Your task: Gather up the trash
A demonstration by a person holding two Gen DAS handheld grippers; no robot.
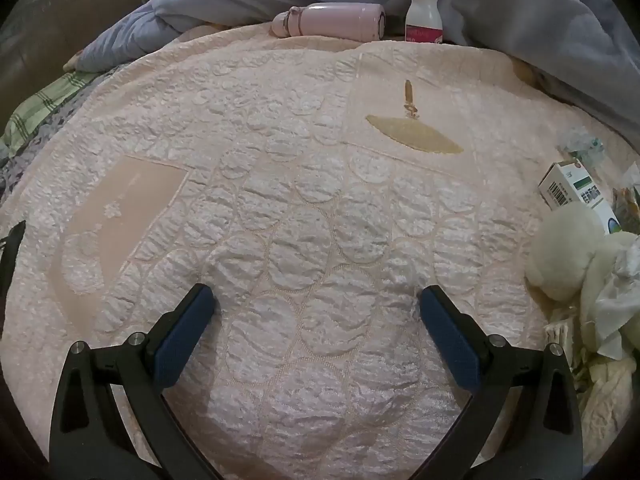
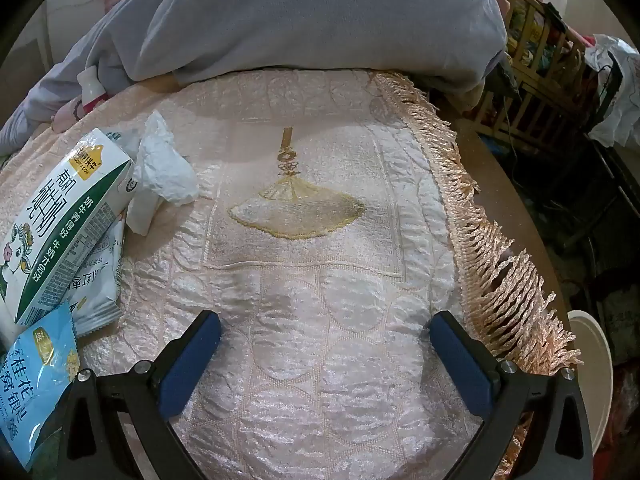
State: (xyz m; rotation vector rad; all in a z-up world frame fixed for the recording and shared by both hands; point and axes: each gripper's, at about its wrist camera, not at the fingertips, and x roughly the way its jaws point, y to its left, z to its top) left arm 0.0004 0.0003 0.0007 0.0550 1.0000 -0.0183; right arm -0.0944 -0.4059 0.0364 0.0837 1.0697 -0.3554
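Note:
My left gripper [image 1: 316, 300] hangs open over bare pink quilted bedspread [image 1: 280, 200], nothing between its blue pads. Trash lies at the right edge of the left wrist view: a white carton [image 1: 576, 192], crumpled tissue [image 1: 616, 296] and a clear wrapper [image 1: 580, 144]. My right gripper [image 2: 326, 330] is open too, over the bedspread [image 2: 320, 300]. To its left lie a green-and-white milk carton [image 2: 60, 216], a crumpled tissue [image 2: 160, 172], a white snack wrapper [image 2: 96, 280] under the carton, and a blue snack packet [image 2: 36, 376] nearest the left finger.
A pink flask [image 1: 332, 19] and a white pill bottle [image 1: 423, 12] rest at the far edge against a grey-blue blanket [image 1: 500, 20]. A cream plush toy [image 1: 568, 256] sits by the trash. The bedspread's tassel fringe [image 2: 500, 248] marks the right edge; wooden furniture [image 2: 532, 64] and a white bin rim [image 2: 596, 372] lie beyond.

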